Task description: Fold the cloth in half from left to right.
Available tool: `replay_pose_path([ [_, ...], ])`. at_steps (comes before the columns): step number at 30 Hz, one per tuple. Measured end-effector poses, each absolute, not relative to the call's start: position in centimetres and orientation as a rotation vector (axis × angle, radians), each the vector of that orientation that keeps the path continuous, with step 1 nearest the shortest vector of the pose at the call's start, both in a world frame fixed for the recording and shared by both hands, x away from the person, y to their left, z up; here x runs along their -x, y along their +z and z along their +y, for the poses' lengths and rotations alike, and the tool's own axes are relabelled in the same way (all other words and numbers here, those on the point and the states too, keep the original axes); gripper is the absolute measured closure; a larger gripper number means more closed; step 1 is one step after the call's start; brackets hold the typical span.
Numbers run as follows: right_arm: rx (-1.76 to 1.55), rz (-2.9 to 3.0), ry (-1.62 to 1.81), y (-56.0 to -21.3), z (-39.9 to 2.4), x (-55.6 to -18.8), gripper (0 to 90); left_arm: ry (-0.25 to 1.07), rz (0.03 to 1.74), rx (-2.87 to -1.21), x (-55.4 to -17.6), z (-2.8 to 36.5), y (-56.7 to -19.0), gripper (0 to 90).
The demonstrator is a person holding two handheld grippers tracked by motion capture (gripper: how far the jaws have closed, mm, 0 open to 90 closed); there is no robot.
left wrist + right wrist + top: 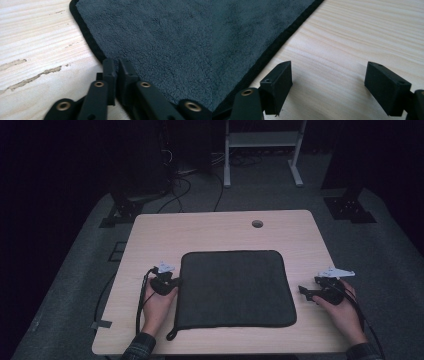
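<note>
Left gripper pinched at the mat's edge, right gripper waiting open beside it

The left gripper [115, 65] has its jaws drawn nearly together right on the black bound edge of the dark grey mat [235, 287], about midway down the mat's left side; whether the hem is truly caught between them I cannot tell, since the tips hide it; the right gripper [328, 83] sits with its jaws wide apart over bare wood just off the mat's right edge, touching nothing; the mat itself lies flat in the middle of the bench [150, 235], a small loop at its near left corner; judging from this, the step is taking hold of the edge, so seat the jaws fully over the binding before lifting, and bring the right gripper onto the opposite hem so the mat rises evenly rather than dragging.
</note>
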State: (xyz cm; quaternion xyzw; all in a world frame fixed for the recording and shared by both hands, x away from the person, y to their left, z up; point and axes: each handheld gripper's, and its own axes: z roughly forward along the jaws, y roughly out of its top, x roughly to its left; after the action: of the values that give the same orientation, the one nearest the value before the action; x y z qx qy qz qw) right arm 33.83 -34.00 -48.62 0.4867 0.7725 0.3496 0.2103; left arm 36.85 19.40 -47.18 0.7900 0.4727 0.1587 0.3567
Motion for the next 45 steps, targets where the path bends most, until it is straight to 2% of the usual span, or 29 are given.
replay_pose_path([
  [10, -1.353, 2.15, 0.973, -48.6, -34.0, -33.8, 21.0, 0.353, 1.24, -2.005, -37.0, 20.5, -47.0, 88.1],
  [20, -1.347, 2.154, 0.974, -48.6, -34.1, -33.8, 20.9, 0.416, 1.314, -1.954, -37.1, 23.6, -45.9, 88.0],
  [25, -1.347, 2.154, 0.974, -48.6, -34.1, -33.8, 20.9, 0.362, 1.299, -1.881, -36.8, 24.7, -45.3, 88.0],
  [32, -1.35, 2.154, 0.974, -48.6, -34.1, -33.8, 20.9, 0.284, 1.236, -1.808, -36.7, 24.1, -44.1, 87.9],
  [45, -1.349, 2.154, 0.974, -48.6, -34.1, -33.8, 20.8, 0.175, 1.102, -1.796, -37.8, 19.6, -42.7, 87.8],
])
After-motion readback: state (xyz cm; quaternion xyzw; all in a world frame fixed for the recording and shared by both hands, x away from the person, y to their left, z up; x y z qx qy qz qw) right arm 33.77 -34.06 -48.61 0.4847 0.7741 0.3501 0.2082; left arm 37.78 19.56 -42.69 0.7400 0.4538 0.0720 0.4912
